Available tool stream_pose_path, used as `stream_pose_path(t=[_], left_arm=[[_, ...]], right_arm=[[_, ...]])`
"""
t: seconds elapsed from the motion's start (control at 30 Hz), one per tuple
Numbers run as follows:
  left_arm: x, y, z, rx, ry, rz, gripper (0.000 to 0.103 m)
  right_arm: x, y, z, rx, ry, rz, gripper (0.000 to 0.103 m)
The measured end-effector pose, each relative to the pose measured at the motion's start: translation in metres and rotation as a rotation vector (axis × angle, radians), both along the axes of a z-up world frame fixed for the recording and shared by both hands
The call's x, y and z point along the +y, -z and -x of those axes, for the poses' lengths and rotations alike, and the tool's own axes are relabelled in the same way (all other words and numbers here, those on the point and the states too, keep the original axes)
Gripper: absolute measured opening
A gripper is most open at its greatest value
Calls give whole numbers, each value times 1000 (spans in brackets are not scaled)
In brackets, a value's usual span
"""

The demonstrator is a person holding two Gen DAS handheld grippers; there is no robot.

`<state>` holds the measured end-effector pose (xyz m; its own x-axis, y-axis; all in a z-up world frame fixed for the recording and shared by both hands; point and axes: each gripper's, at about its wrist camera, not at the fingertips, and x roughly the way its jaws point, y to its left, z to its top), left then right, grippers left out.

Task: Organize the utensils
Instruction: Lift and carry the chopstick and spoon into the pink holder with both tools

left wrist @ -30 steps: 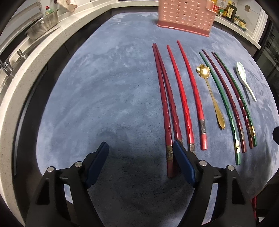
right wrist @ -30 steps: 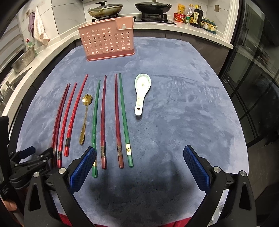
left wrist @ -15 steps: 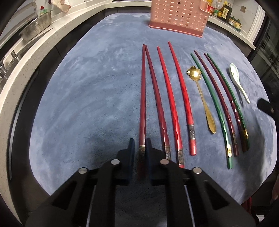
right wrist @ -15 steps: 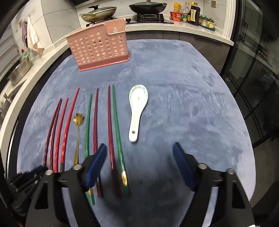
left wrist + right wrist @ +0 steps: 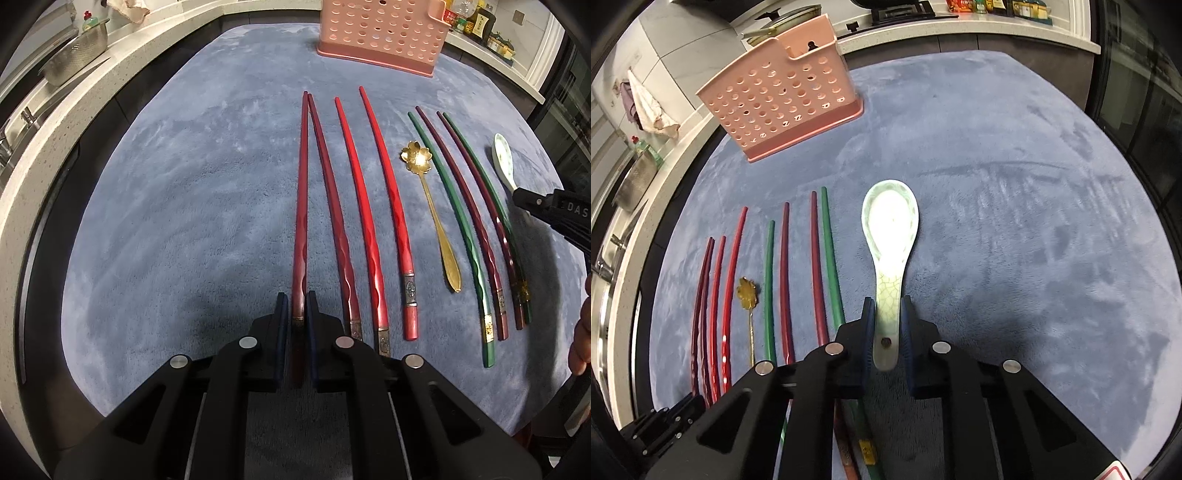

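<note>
My left gripper (image 5: pixel 296 308) is shut on the butt end of the leftmost dark red chopstick (image 5: pixel 301 206), which points away over the blue mat (image 5: pixel 177 206). Beside it lie several red, maroon and green chopsticks (image 5: pixel 373 229) and a gold flower spoon (image 5: pixel 432 206). My right gripper (image 5: pixel 886 314) is shut on the handle of the white ceramic spoon (image 5: pixel 890 229), bowl pointing away. The spoon also shows in the left wrist view (image 5: pixel 504 158) with the right gripper (image 5: pixel 546 206) on it. A pink perforated utensil holder (image 5: pixel 783 99) stands at the far side of the mat and shows in the left wrist view too (image 5: pixel 384 33).
A pale counter edge (image 5: pixel 48 122) curves around the mat's left side, with a metal colander (image 5: pixel 74 55) and a sink tap on it. Bottles (image 5: pixel 997 7) and a stove stand on the far counter. Dark glass (image 5: pixel 1145 92) lies to the right.
Both grippers went from open to shut: the left closed on the leftmost dark red chopstick, and the right moved forward and closed on the ceramic spoon's handle.
</note>
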<state>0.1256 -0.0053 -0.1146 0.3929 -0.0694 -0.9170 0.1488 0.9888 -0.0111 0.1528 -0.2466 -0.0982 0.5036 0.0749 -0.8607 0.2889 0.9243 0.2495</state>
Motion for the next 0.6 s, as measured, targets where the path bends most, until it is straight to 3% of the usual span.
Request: stream_pose_path(t=[0.33,0.6], left_arm=[[-3,2,-3,-14,8,-9,10],[4,-11,2,-23,9,44,7]], right_arm=[[-2,11,1,-9,4,-25,13],[-2,-13,14,-46,1,23,12]])
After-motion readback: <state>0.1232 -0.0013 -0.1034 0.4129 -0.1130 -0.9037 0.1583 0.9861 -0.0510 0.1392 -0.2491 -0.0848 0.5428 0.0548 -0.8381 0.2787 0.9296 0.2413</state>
